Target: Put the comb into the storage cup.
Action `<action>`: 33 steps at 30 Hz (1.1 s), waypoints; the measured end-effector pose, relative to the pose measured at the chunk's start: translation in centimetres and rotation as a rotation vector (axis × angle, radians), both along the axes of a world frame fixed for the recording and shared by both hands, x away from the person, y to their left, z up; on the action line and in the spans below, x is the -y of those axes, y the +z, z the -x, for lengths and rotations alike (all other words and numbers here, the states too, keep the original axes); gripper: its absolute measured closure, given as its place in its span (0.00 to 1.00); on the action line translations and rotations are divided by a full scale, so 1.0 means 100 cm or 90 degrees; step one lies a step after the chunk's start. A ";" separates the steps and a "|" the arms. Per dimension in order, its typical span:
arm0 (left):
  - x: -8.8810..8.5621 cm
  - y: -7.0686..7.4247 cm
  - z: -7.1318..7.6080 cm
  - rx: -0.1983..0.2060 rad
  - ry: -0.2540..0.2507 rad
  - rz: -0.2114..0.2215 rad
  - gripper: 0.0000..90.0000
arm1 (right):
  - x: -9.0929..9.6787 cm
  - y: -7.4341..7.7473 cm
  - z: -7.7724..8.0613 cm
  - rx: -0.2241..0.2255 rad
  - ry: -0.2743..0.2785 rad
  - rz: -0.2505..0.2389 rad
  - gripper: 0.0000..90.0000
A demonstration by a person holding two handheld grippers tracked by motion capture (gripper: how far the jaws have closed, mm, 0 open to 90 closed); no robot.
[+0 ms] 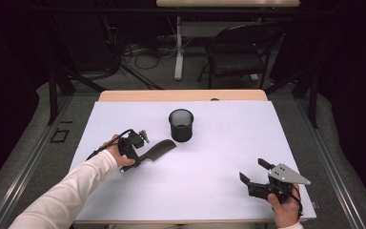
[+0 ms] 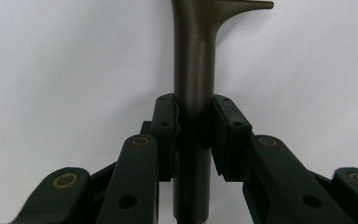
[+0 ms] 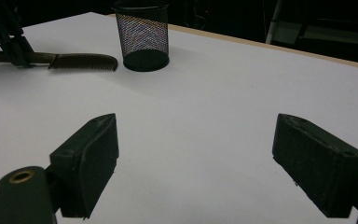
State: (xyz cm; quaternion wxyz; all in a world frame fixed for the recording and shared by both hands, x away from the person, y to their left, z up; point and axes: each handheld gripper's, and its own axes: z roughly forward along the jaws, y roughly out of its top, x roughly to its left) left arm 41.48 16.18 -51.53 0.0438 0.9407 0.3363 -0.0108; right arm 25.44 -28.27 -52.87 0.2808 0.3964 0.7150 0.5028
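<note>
On the left half of the white, matte tabletop (image 1: 219,157) lies a dark comb (image 1: 158,150), a flat plastic-looking piece with a round, smooth handle that widens into a toothed blade with fine, close-set teeth. Just beyond its toothed end, close but apart, stands a black wire-mesh cup (image 1: 181,125), cylindrical, open at the top and upright; its lattice wall lets light through in the right gripper view. A pale wooden edge borders the far side of the tabletop.

Left hand-held gripper (image 1: 134,151): clamped on the comb's handle. In the left gripper view the two black, blocky pads (image 2: 165,121) press against opposite sides of the cylindrical handle (image 2: 193,93), which runs straight up between them and flares at the top of that view. A hand in a white sleeve (image 1: 76,183) carries this gripper.

Right hand-held gripper (image 1: 256,172): jaws spread wide, nothing between them, held over bare tabletop near the right front corner, well apart from comb and cup. Its rectangular pads (image 3: 93,149) have a dull, slightly grainy face; a grey three-cornered plate (image 1: 288,173) sits on top.

Comb orientation: lying flat, long axis diagonal in the high view, handle toward the near left, toothed end pointing to the far right, toward the cup.
</note>
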 end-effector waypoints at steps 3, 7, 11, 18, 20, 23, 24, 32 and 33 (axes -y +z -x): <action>-0.002 0.004 0.001 0.006 0.001 0.003 0.81 | 0.000 0.000 0.000 -0.001 0.001 0.002 0.16; -0.005 0.008 0.003 0.011 0.008 0.008 0.81 | 0.000 0.000 0.000 0.000 0.000 0.002 0.16; -0.007 0.013 0.006 0.011 0.013 0.018 0.81 | -0.001 0.000 0.000 -0.006 -0.001 -0.001 0.16; -0.011 0.022 0.008 0.013 0.015 0.033 0.81 | -0.002 -0.001 -0.001 -0.002 0.001 0.001 0.16; -0.012 0.024 0.008 0.014 0.015 0.035 0.81 | -0.002 -0.001 -0.001 -0.002 0.001 0.001 0.16; -0.014 0.028 0.009 0.019 0.016 0.036 0.81 | -0.002 -0.001 -0.001 -0.002 0.001 0.001 0.16; -0.014 0.030 0.009 0.023 0.018 0.036 0.81 | -0.002 -0.001 -0.001 -0.002 0.000 0.001 0.16; -0.017 0.044 0.009 0.039 0.017 0.053 0.81 | -0.003 -0.001 -0.001 -0.004 0.001 0.003 0.16; -0.017 0.046 0.009 0.041 0.018 0.053 0.81 | -0.003 -0.001 -0.001 -0.004 0.001 0.003 0.16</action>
